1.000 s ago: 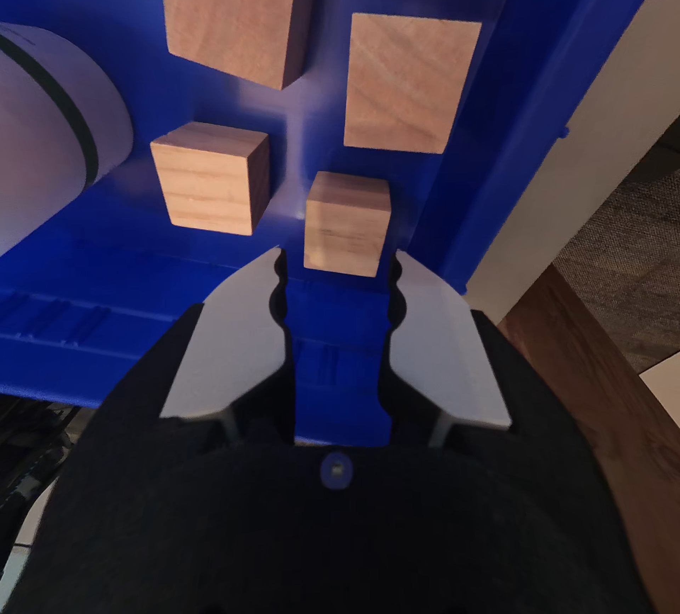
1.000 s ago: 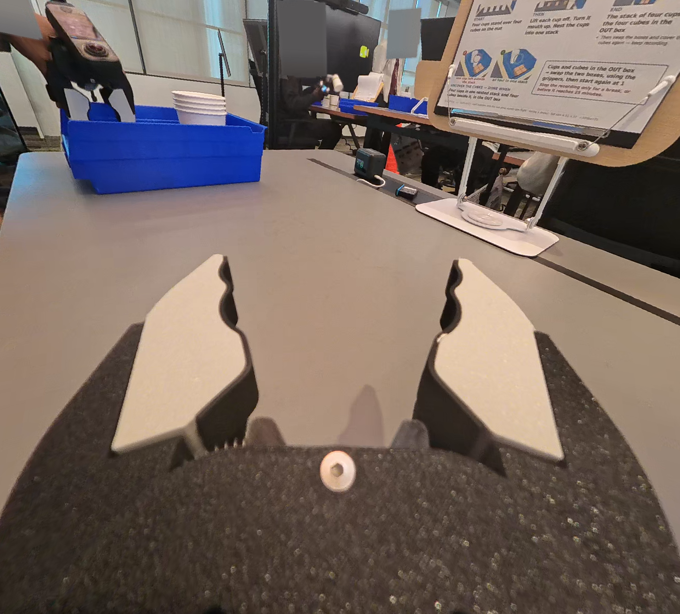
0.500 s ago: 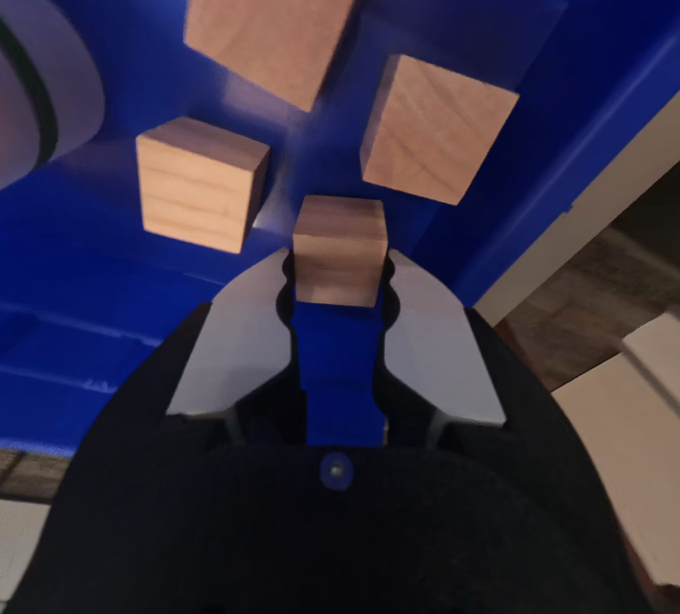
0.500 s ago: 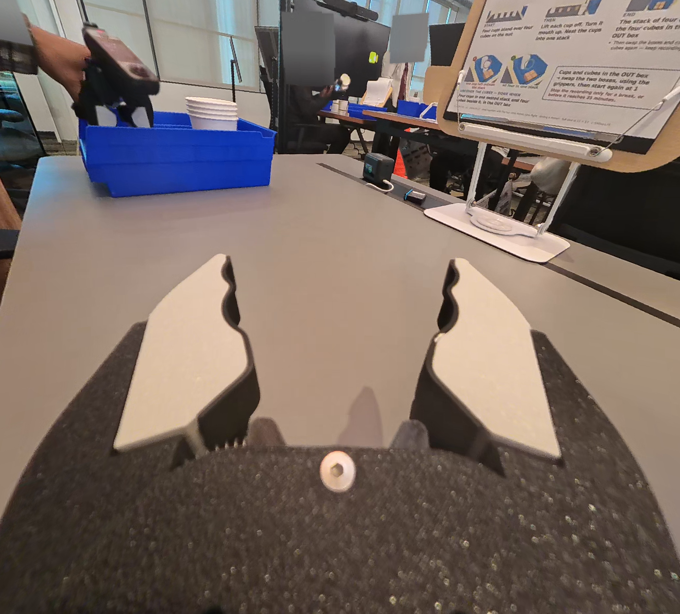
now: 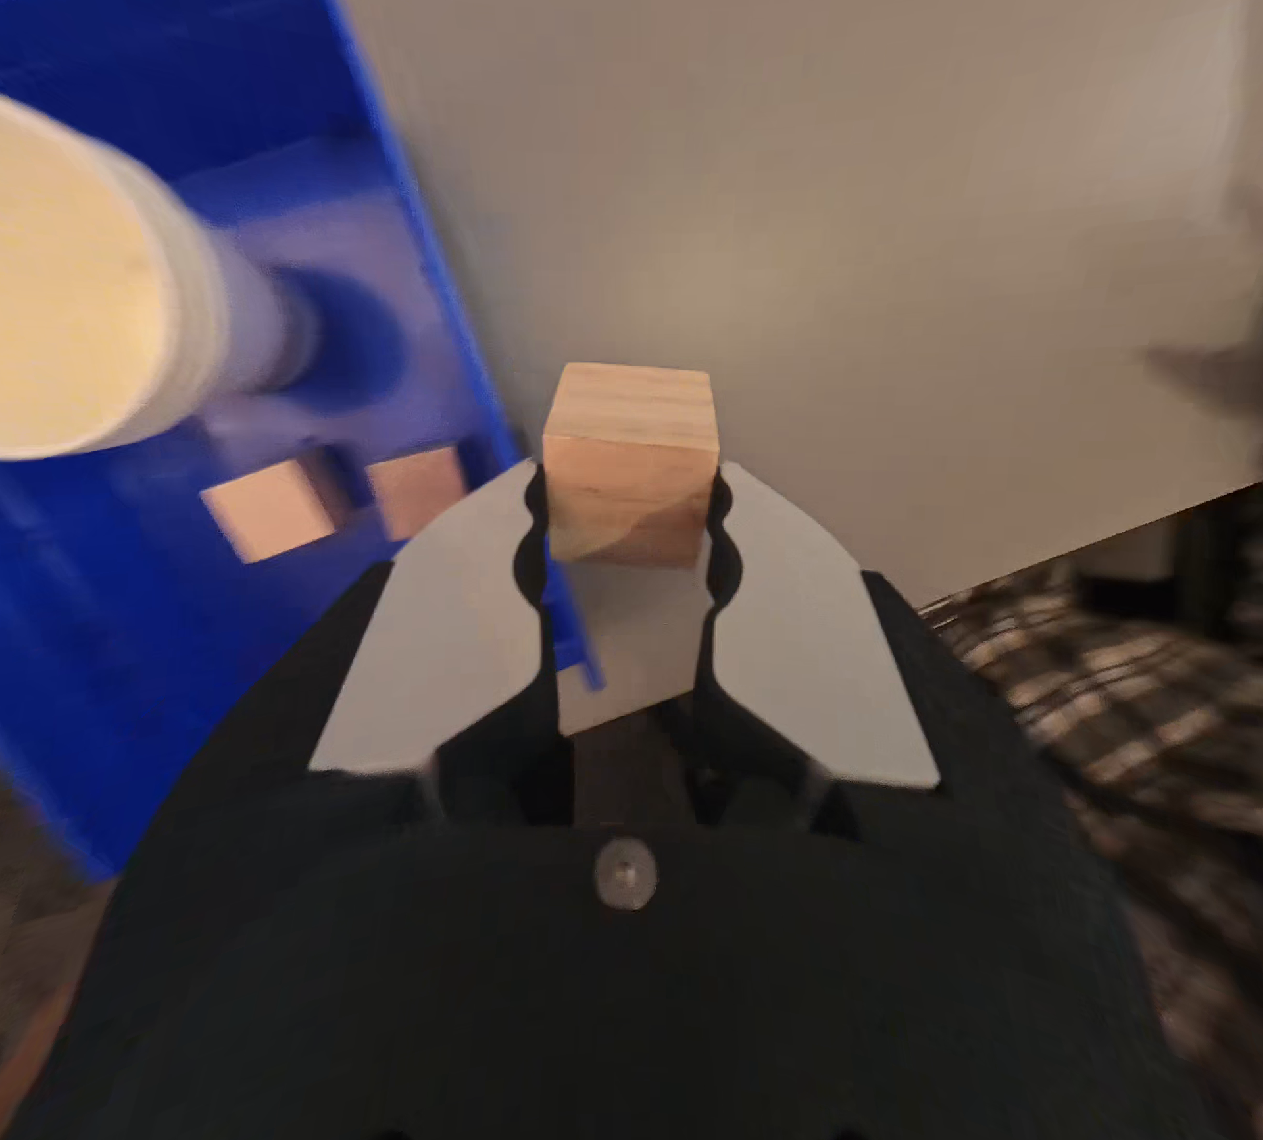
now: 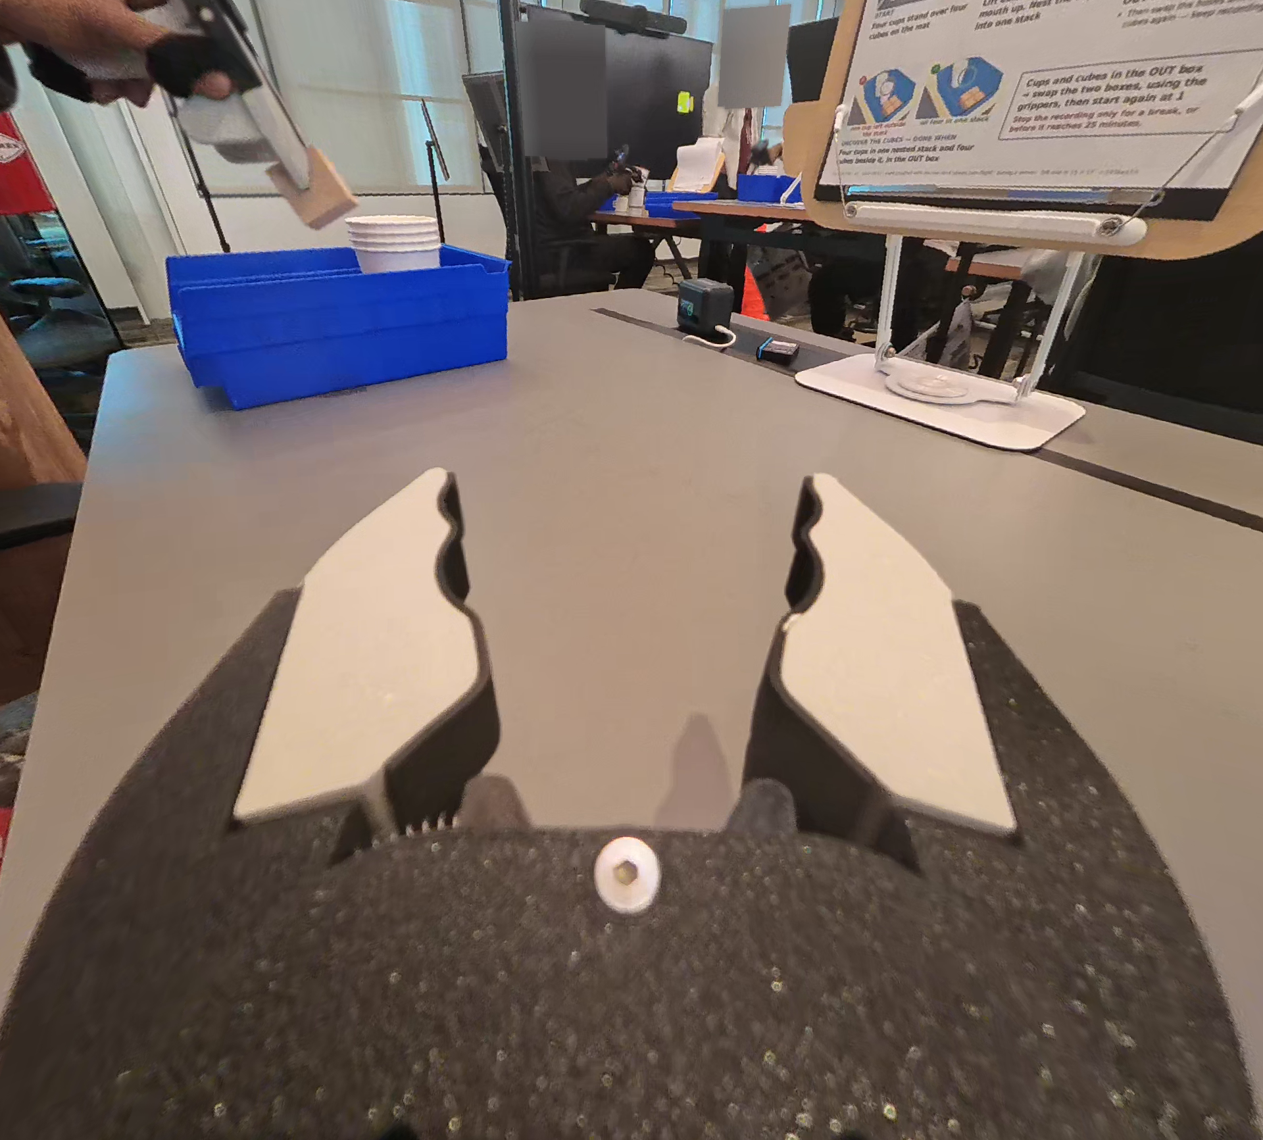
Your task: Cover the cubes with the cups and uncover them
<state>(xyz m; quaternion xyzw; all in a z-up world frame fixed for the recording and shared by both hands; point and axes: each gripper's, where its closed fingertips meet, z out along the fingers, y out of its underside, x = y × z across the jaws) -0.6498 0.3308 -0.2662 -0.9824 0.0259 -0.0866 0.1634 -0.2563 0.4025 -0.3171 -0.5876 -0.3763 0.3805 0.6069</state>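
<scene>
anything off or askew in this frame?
Nothing stands out. The left gripper holds one wooden cube squarely, lifted clear of the blue bin; the cup stack stands upright in the bin. The right gripper is open and empty.

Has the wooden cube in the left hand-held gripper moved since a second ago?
Yes. The wooden cube, clamped in the left hand-held gripper, has gone up and out of the blue bin; it now hangs above the stack of cups.

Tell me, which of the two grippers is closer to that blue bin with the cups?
Left. The left gripper hangs just above the blue bin, clamped on a wooden cube. The right gripper sits open over the bare grey table, well short of the bin.
</scene>
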